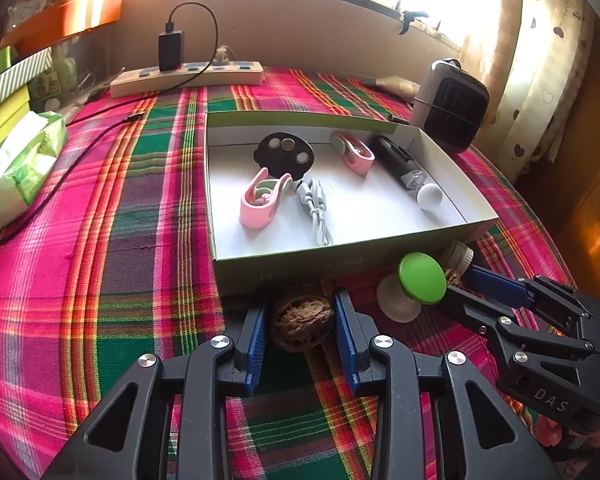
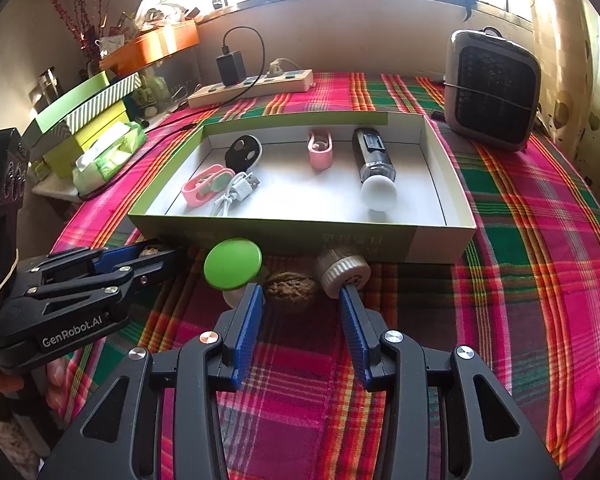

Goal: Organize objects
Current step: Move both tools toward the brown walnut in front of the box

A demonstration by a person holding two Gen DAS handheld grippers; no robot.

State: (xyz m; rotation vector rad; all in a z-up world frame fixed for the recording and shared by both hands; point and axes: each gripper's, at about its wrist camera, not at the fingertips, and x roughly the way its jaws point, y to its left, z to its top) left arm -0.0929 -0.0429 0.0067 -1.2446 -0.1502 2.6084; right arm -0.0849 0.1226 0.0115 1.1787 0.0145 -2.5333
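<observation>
Walnut (image 1: 300,326), wrinkled brown shell, long axis roughly across the box's (image 1: 340,258) front wall, lies on plaid cloth (image 1: 100,240) just before it. Left gripper (image 1: 300,314) clamps this nut between ribbed blue pads. Right gripper (image 2: 300,300) stands parted around a second walnut (image 2: 291,291), pads clear. Glossy green disc (image 2: 232,264) beside.

A box (image 2: 236,226) sits mid-tabletop (image 2: 540,280), holding clips, a cable (image 2: 236,192) and a bottle (image 2: 372,156). Two walnuts lie before it; a power strip (image 2: 252,88) lies behind, a heater (image 2: 492,92) right.
</observation>
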